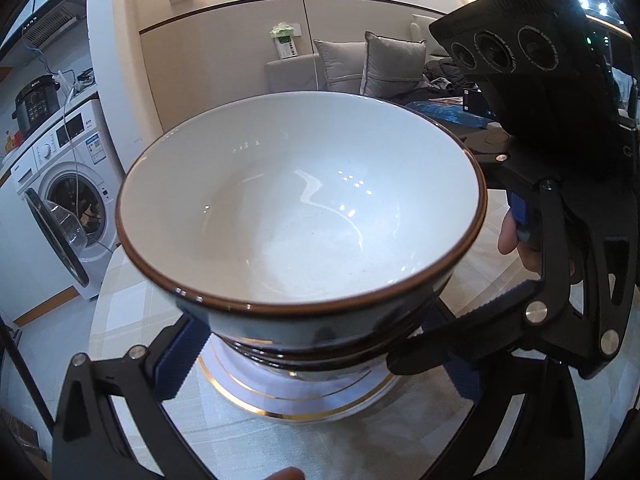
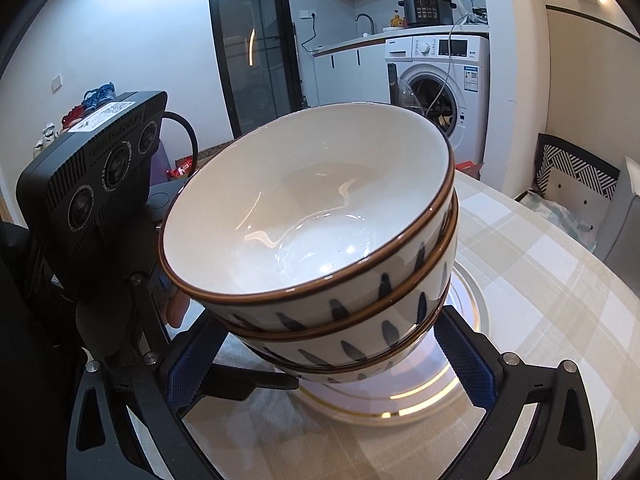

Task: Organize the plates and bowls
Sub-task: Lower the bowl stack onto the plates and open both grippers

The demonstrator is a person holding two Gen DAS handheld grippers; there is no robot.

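Three bowls (image 2: 320, 264) already sit nested on the gold-rimmed plates (image 2: 466, 300) on the table (image 2: 560, 320), so stacking looks nearly finished. Both grippers flank the stack low down: left gripper (image 1: 312, 354) and right gripper (image 2: 320, 364) spread wide, pads (image 2: 466, 364) beside the lowest bowl; contact unclear.

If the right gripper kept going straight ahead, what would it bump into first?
Most likely the stack of bowls. It sits right between the right gripper's open fingers, above the gold-rimmed plate. The lowest bowl would probably be hit first, though the depth is hard to judge.
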